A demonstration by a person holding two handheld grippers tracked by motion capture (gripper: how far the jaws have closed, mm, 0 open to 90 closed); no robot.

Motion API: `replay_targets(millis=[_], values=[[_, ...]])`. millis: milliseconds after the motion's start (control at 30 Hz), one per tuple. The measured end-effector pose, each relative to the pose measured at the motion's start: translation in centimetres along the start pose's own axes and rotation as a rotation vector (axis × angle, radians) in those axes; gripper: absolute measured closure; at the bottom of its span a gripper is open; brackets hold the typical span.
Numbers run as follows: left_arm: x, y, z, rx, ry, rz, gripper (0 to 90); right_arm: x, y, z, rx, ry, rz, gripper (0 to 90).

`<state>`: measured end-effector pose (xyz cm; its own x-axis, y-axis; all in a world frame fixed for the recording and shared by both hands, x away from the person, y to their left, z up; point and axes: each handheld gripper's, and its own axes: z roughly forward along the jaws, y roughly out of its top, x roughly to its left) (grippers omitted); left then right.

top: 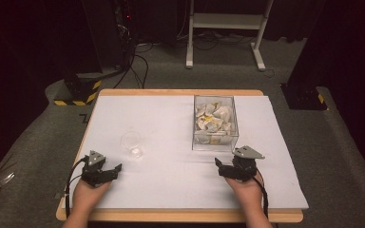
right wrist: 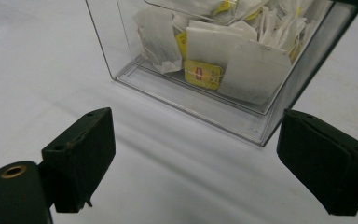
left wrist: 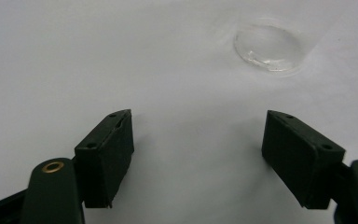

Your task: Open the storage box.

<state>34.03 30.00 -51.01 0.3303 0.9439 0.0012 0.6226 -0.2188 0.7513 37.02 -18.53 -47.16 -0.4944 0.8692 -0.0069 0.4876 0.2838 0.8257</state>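
A wooden table [top: 171, 216] carries a large white sheet [top: 171, 142] that covers almost all of its top. On the far right part of the sheet stands a clear plastic box [top: 215, 142], open on top and upright. It is filled with white tea bags [top: 214, 118], some with yellow tags; in the right gripper view the box [right wrist: 261, 126] is near in front of the jaws, and the tea bags [right wrist: 242, 60] lean against its wall. To the left of the box, well apart from it, a small clear glass [top: 131, 145] stands upright on the sheet.

The left gripper [top: 116, 170] rests on the near left part of the sheet, held by the person's left hand [top: 88, 194]. Its jaws are wide apart with nothing between them. In the left gripper view the glass [left wrist: 268, 46] lies ahead of the jaws and a little to the right, not touching them.

The right gripper [top: 221, 167] rests on the near right part of the sheet, just before the box, held by the right hand [top: 248, 192]. Its jaws are also spread wide and hold nothing.
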Motion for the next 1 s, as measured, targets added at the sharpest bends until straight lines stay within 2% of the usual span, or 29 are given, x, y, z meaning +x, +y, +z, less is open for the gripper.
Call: replay_targets(millis=[100,300,467,600,1000], values=[[0.0,0.0,0.0,-0.001,0.0,0.0,25.2,0.1,0.1,0.1,-0.004,0.003,-0.008,12.9],[0.0,0.0,0.0,0.0,0.0,0.0,25.2,-0.2,0.5,0.2,-0.026,0.018,0.014,15.8],[0.0,0.0,0.0,0.0,0.008,0.007,25.3,-0.3,1.3,0.8,-0.047,0.026,0.02,17.9],[0.0,0.0,0.0,0.0,0.008,0.006,25.3,0.0,1.8,1.5,-0.051,0.034,0.006,18.6],[-0.1,0.0,0.0,-0.002,0.011,0.008,25.3,-0.2,2.9,2.3,-0.087,0.04,0.03,21.9]])
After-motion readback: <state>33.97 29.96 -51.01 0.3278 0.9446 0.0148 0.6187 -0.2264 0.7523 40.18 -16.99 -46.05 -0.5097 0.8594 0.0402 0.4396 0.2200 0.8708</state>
